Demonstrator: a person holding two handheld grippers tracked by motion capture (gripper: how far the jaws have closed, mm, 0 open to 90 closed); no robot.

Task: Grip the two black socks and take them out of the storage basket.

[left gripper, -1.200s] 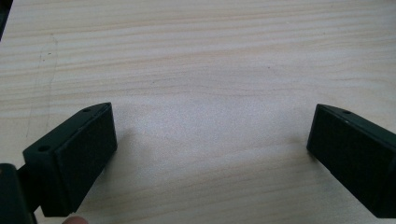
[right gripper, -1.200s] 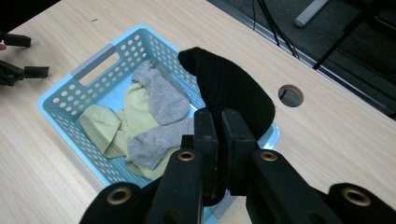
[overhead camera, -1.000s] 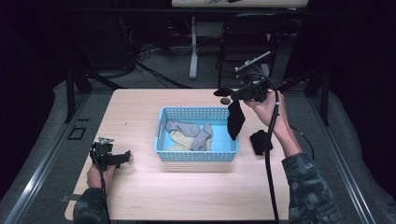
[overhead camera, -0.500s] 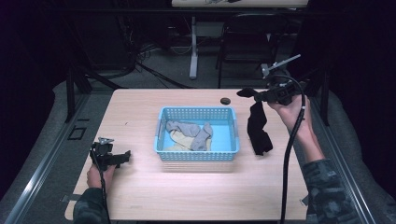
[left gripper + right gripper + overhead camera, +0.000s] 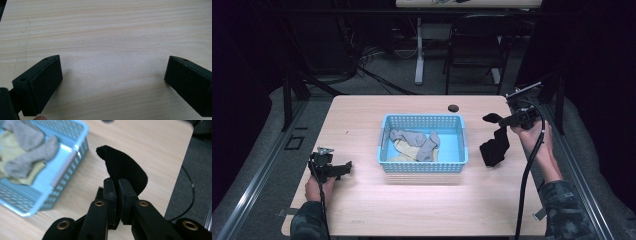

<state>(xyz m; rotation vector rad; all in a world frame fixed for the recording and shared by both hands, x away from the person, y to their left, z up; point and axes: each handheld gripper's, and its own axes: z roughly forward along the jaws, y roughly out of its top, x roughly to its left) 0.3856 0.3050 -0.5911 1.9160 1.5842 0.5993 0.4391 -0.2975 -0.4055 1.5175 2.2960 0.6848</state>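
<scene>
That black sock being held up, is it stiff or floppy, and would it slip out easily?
Probably floppy: the black sock droops from the right hand-held gripper, its lower end bunched on the table. Likely light, and its ribbed knit looks unlikely to slip.

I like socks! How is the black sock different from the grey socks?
The black sock hangs from the shut right gripper, right of the blue basket; the grey socks lie inside it. The black sock is alone; the grey socks lie together. All are soft socks.
</scene>
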